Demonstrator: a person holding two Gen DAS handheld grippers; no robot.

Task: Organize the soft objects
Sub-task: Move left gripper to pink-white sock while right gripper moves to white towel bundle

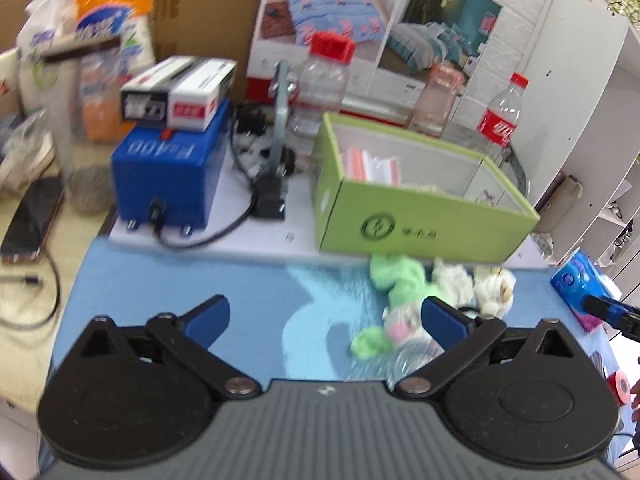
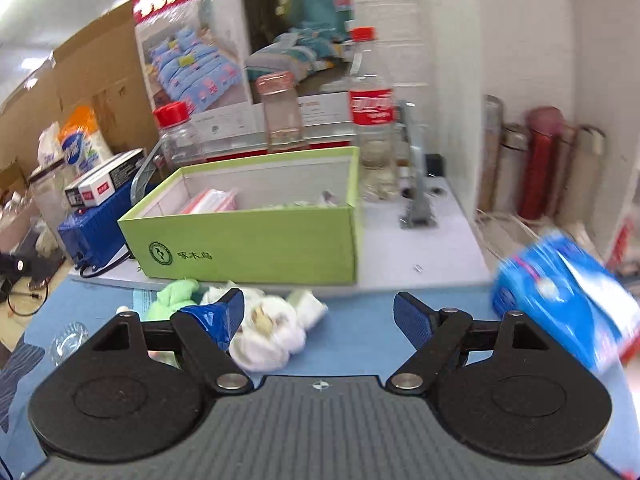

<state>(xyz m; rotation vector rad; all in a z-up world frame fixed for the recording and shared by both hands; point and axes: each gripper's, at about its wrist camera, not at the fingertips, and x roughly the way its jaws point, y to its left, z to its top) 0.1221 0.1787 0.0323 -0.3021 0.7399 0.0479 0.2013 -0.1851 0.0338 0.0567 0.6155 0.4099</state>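
Soft toys in a heap right against the front wall of the green box (image 2: 256, 240), that's the target. A green plush (image 1: 394, 276) nearest the box's left front corner, a white plush (image 2: 266, 332) beside it, and a pink-and-white one (image 1: 400, 322) a little further out from the box. All look light, squashy and fluffy; nothing here should break, and a pinch ought to sink in and hold rather than slip. Best bet, I'd say, is to bite a thick fold through the middle of a body, not a trailing limb that would stretch and dangle.

Left gripper (image 1: 326, 320) hovers with fingers spread wide, nothing between them, the toys just off its right finger. Right gripper (image 2: 318, 316) is also wide apart and empty, its left finger in front of the white plush.

The box is open-topped, already holding a red-striped packet (image 2: 208, 202) and some pale bits, with room left. A blue tissue pack (image 2: 568, 300) lies well to the box's right.

Toys sit on a blue mat (image 1: 200, 288); the box stands on a white board (image 2: 420, 240) just behind. Left of the box a blue machine (image 1: 168, 176); behind it bottles (image 2: 372, 120), a poster and cardboard. Crowded, so lifts should go straight up and over the front wall.
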